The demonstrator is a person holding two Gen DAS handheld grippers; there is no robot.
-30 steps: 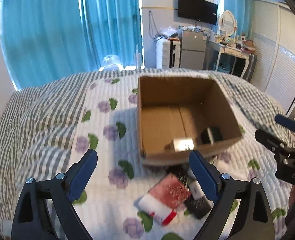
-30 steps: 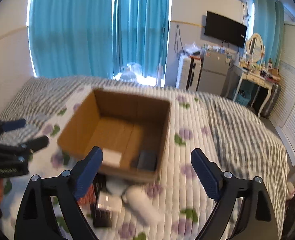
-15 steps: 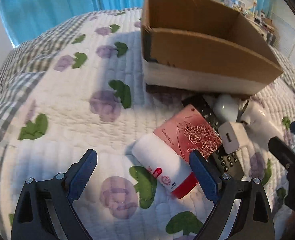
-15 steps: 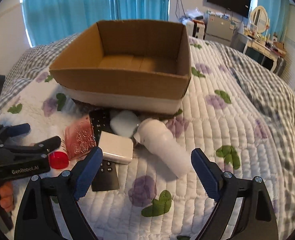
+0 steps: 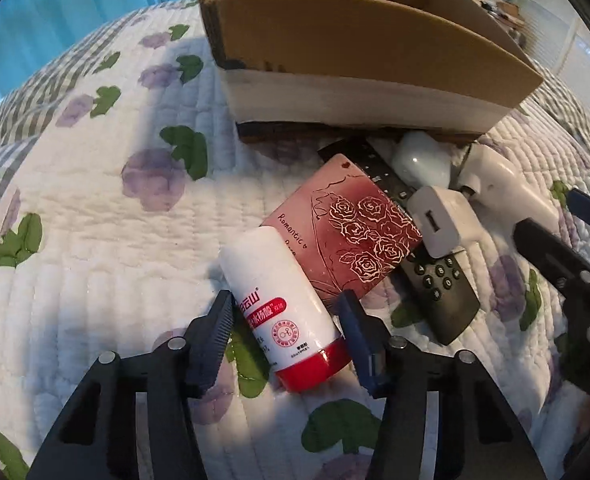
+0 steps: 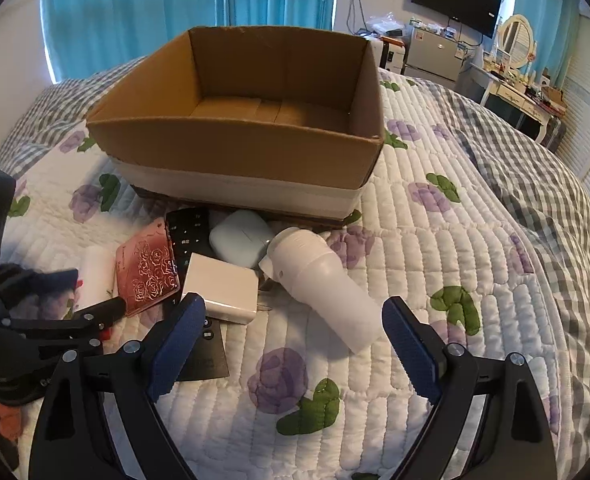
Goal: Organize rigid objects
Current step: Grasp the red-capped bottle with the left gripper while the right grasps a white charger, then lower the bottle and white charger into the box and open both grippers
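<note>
While the left gripper (image 5: 285, 312) sits low over the quilted floral bed cover (image 5: 95, 208), we have its fingers (image 5: 215, 328) partly closed around the white plastic bottle with the red cap (image 5: 283, 304), one on each side near the cap end; contact isn't clear, so we can't tell if it's gripped. The bottle lies on its side between the fingers, its far end resting against the dark-red rose-embossed flat case (image 5: 347, 236). Beyond the right finger: the black remote control (image 5: 435, 280) with the white square charger block (image 5: 441, 220) on it, then the pale rounded earbud case (image 5: 419, 160) and the open brown cardboard box (image 5: 375, 52). Our right gripper (image 6: 291, 340) has its fingers wide apart, holding nothing. The white cylindrical handheld device (image 6: 327, 284) lies just ahead between them, charger block near the left finger.
</note>
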